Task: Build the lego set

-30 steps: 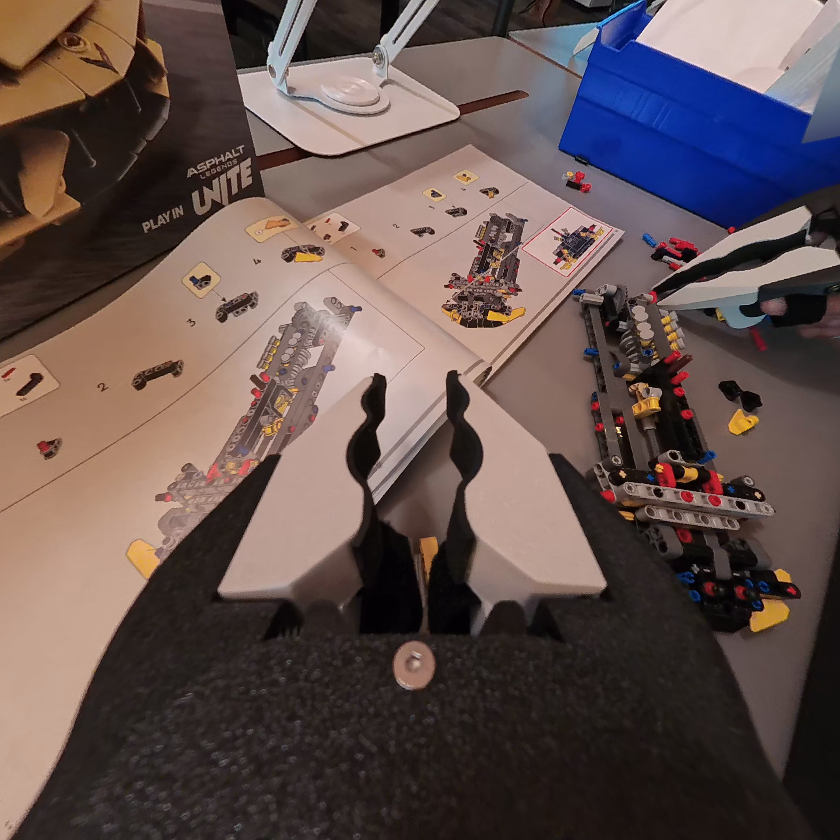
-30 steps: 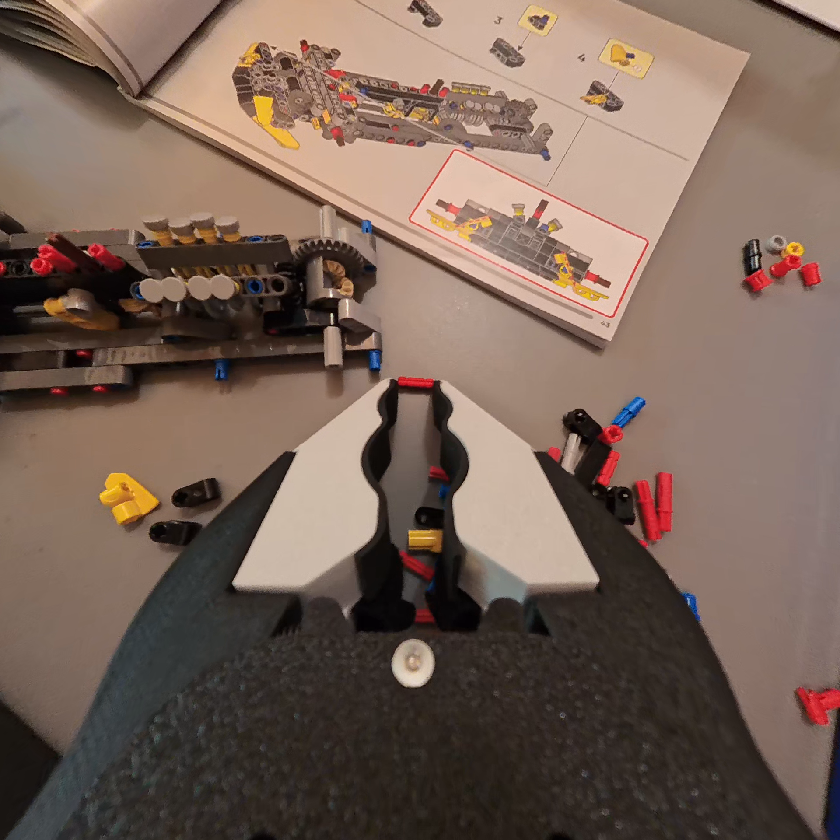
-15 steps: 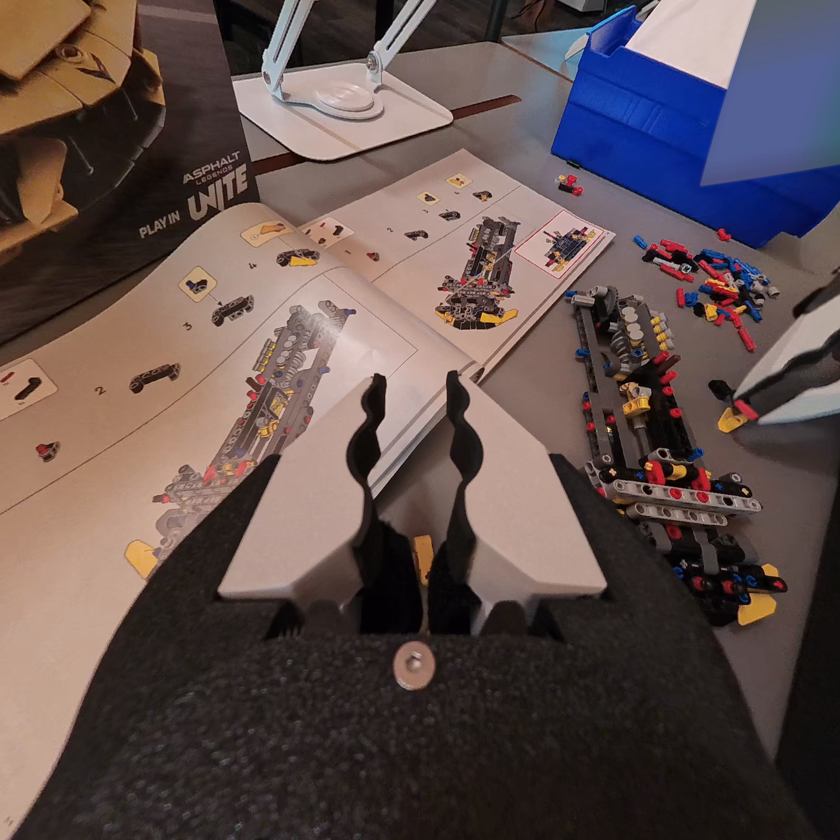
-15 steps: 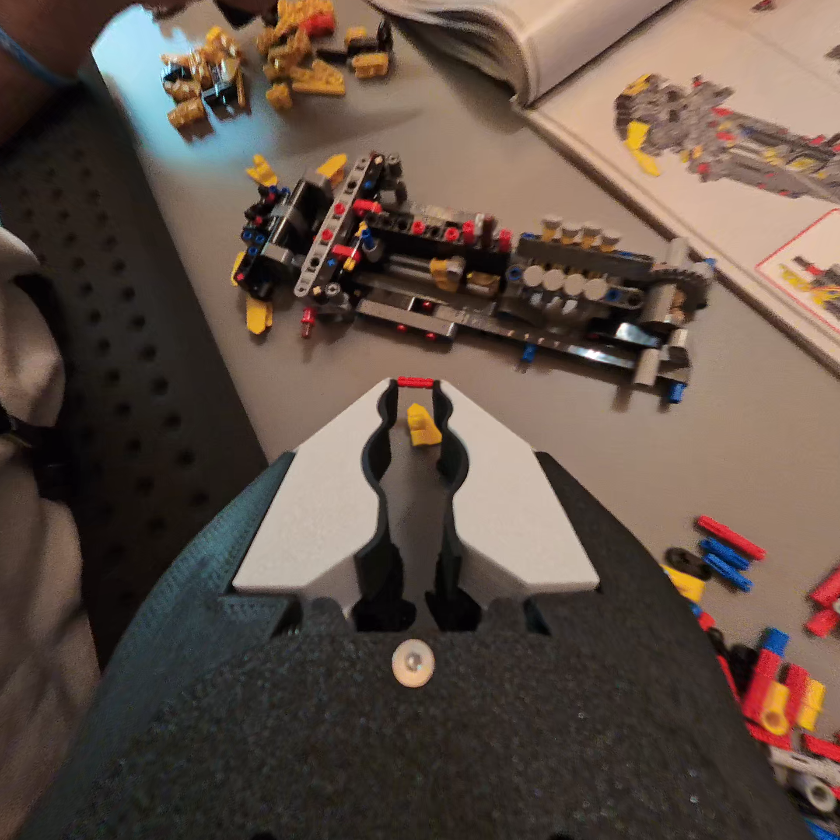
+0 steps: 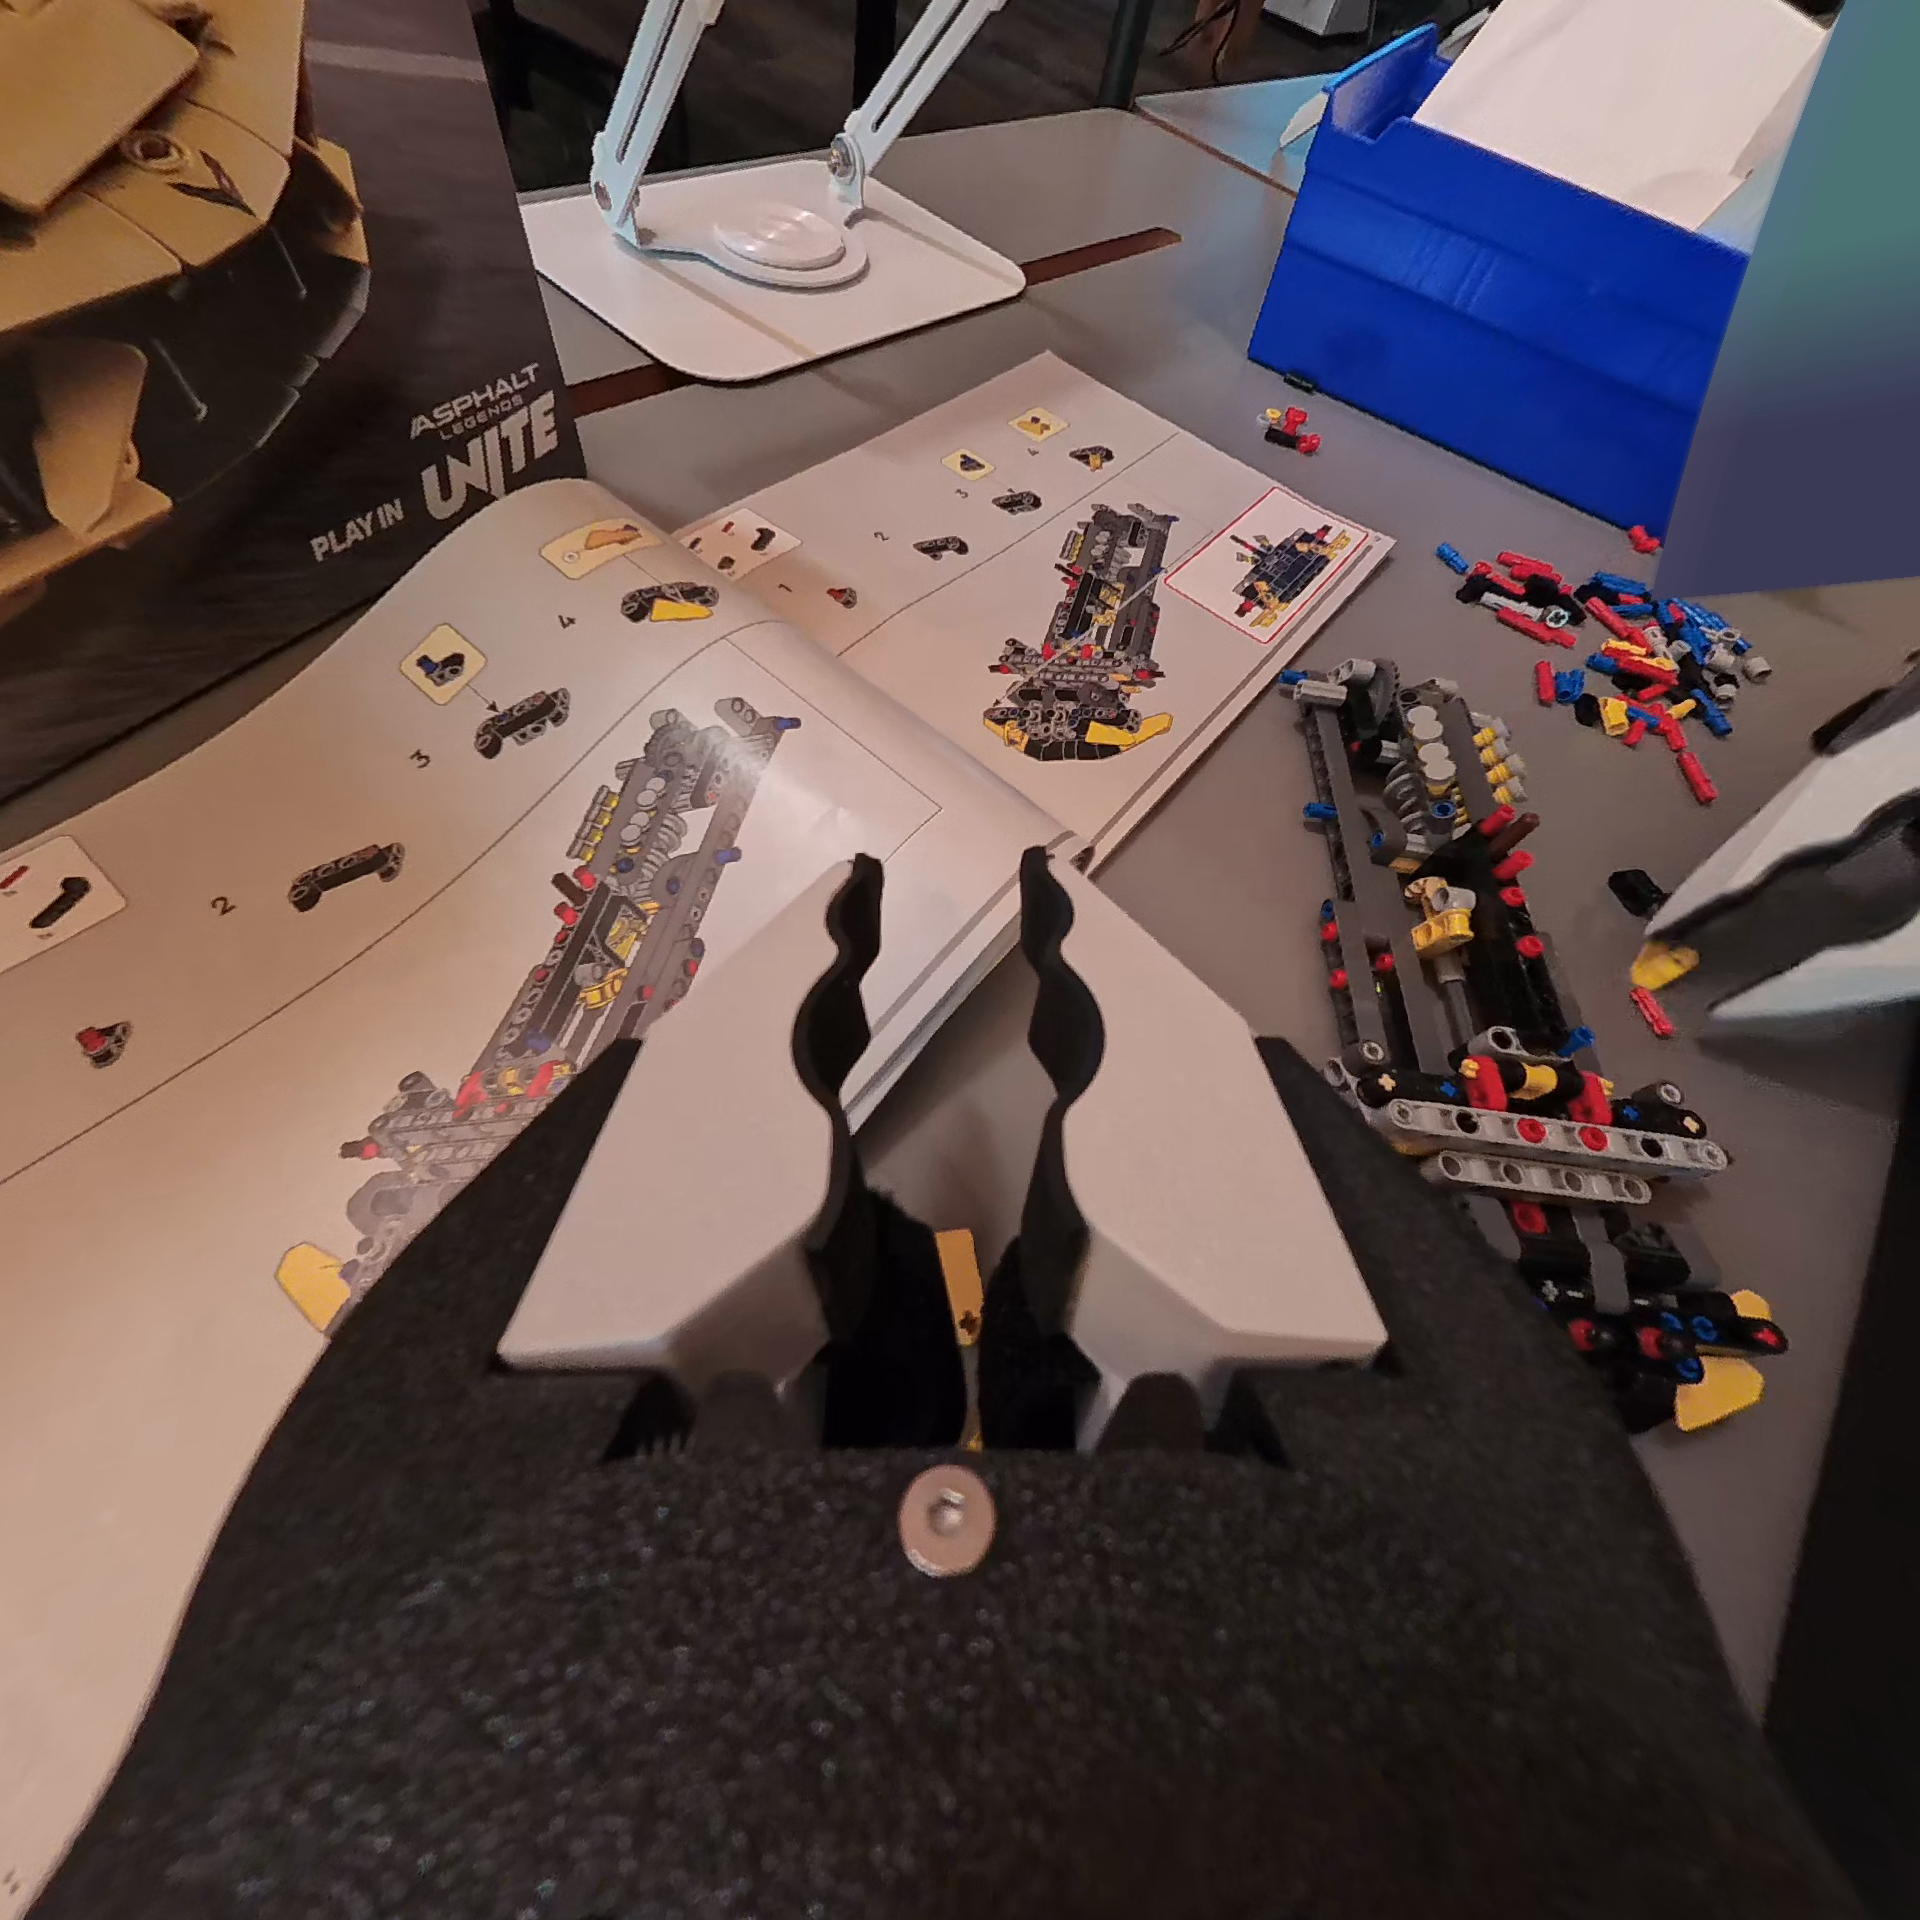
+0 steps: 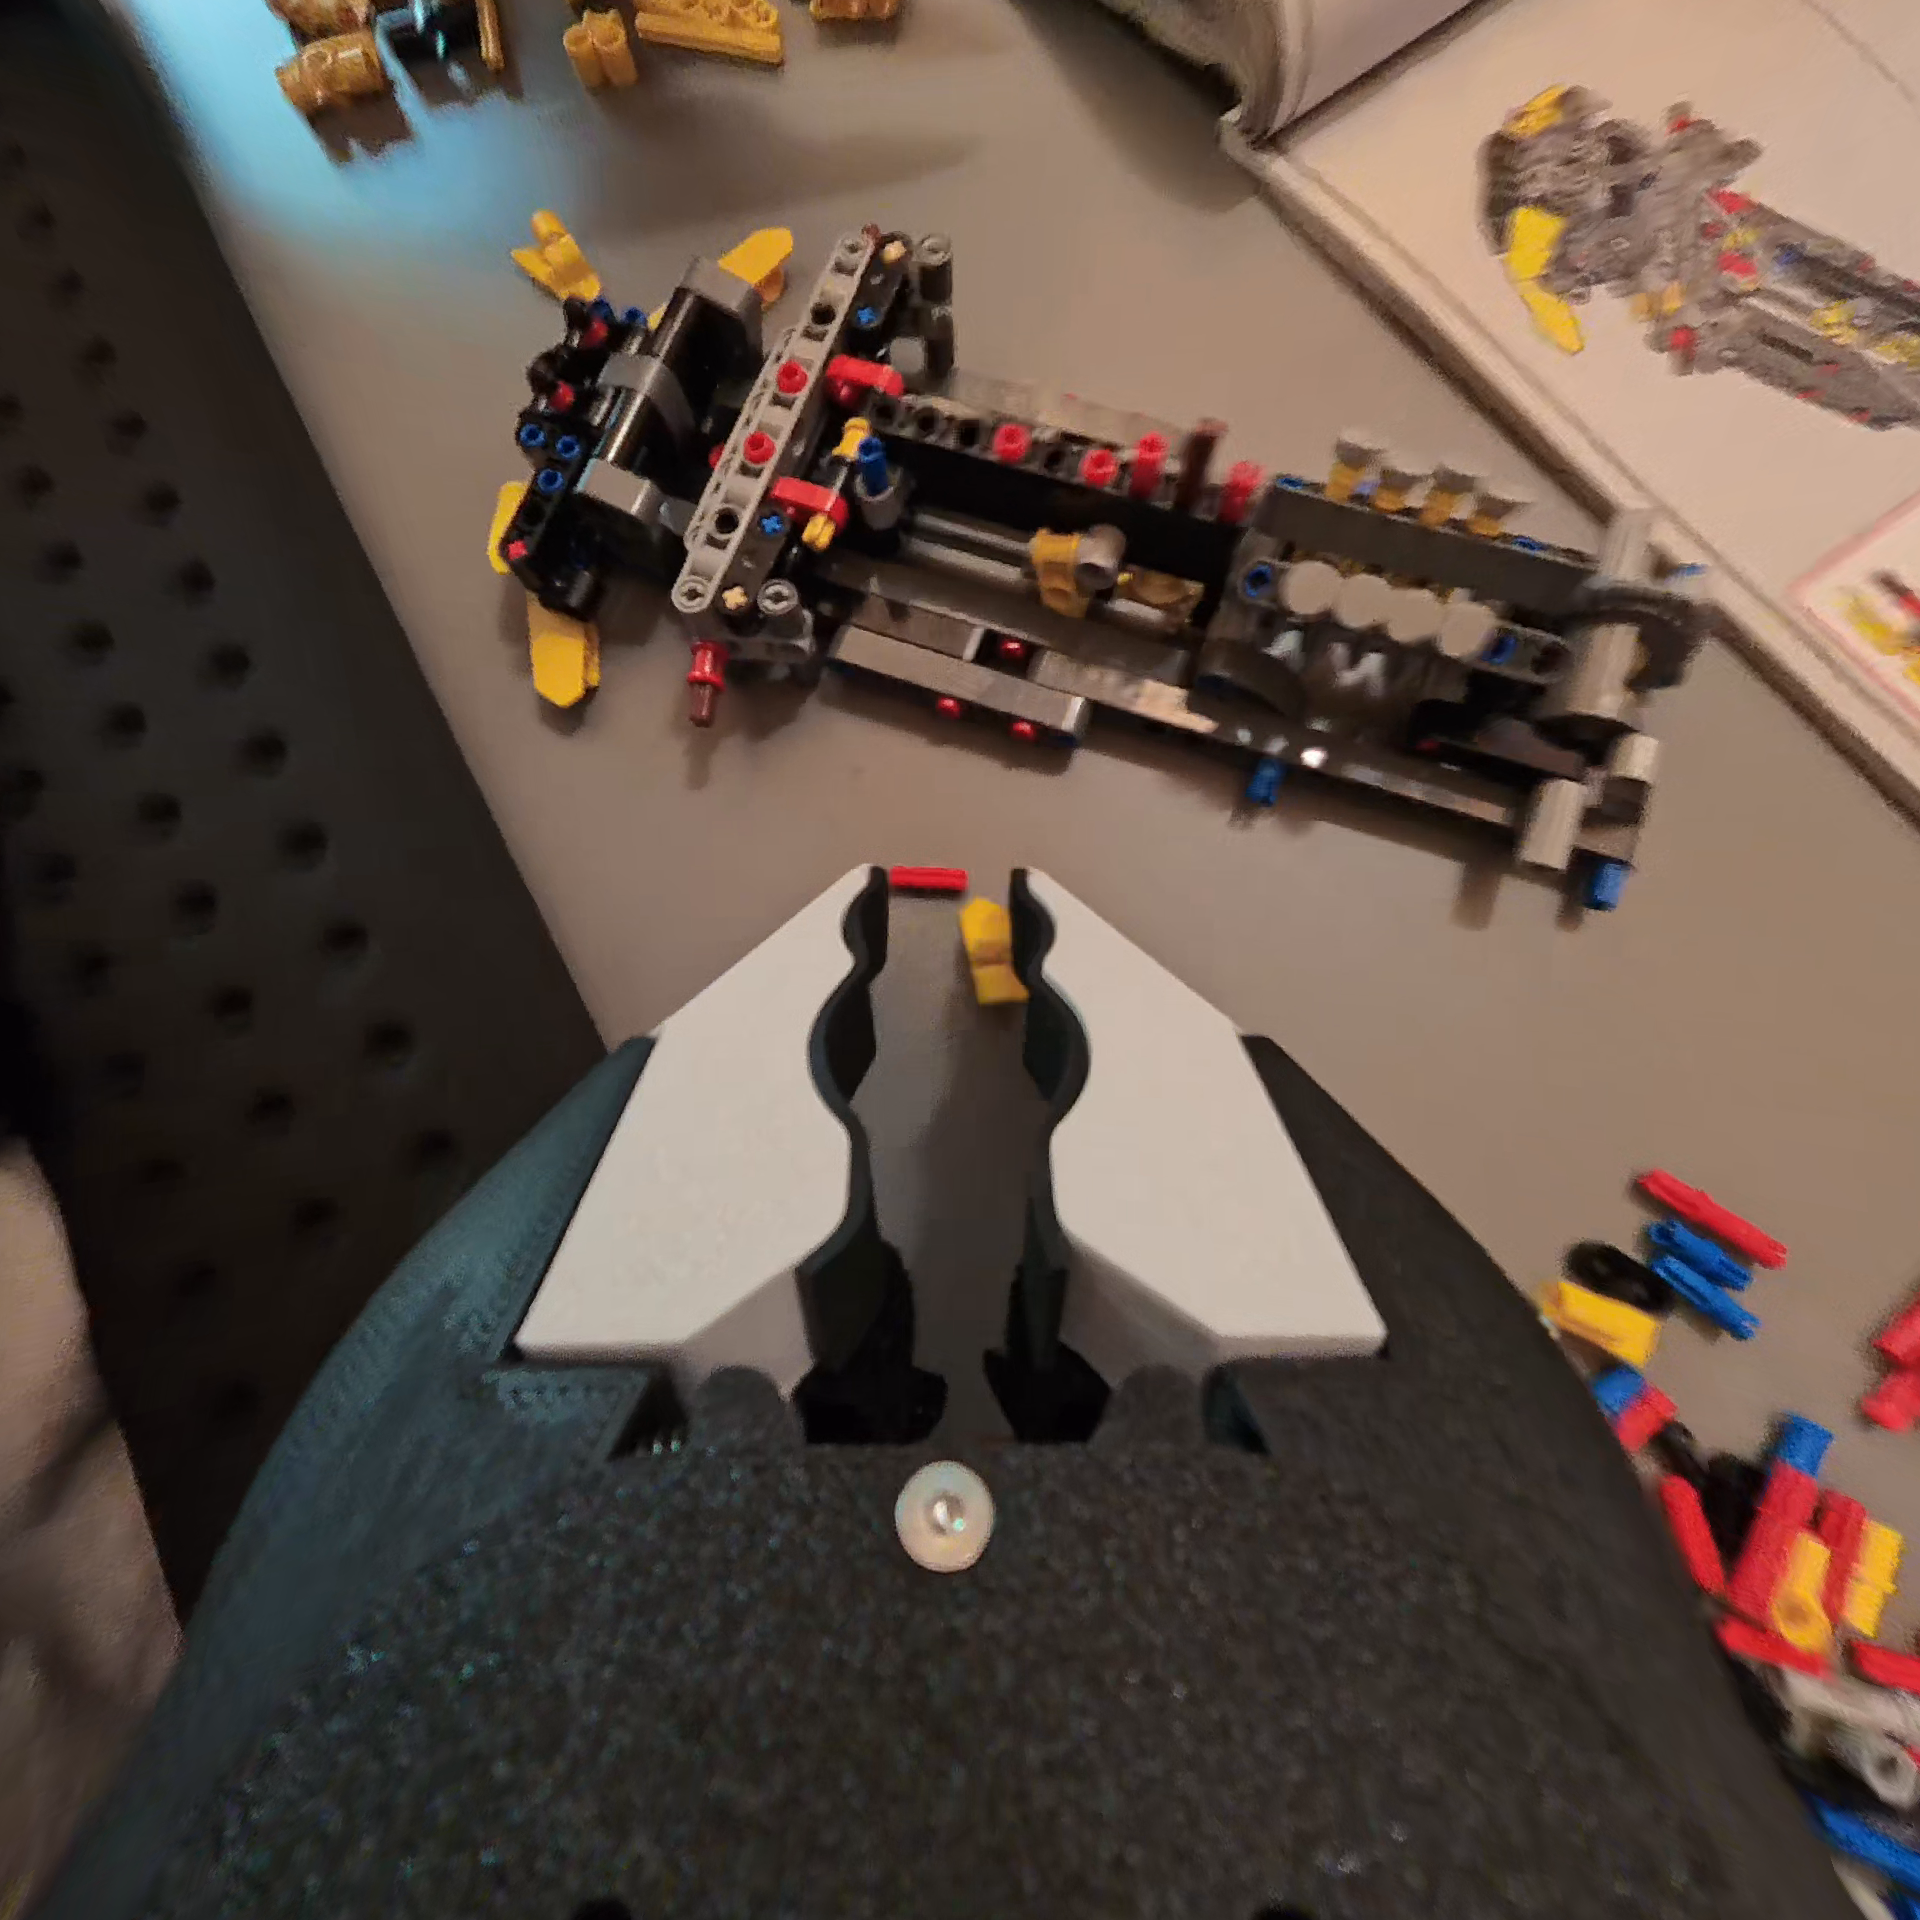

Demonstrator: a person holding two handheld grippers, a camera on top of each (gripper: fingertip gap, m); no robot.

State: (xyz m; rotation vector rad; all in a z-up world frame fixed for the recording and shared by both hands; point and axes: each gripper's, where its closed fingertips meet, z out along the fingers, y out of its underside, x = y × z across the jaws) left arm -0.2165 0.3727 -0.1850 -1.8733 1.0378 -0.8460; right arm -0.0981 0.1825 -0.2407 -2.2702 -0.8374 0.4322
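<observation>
The left gripper [image 5: 943, 883] hangs above the open instruction booklet [image 5: 623, 790], jaws parted with nothing between the tips. The right gripper [image 6: 948, 883] is over the grey table [image 6: 1143, 987], jaws also parted; a small red pin [image 6: 928, 879] sits at the left fingertip without reaching the right one, so a firm hold cannot be confirmed, and a yellow piece [image 6: 989, 951] lies on the table below the gap. The partly built lego chassis [image 6: 1091, 551] lies flat just ahead, between booklet and loose parts pile [image 5: 1621, 655]
</observation>
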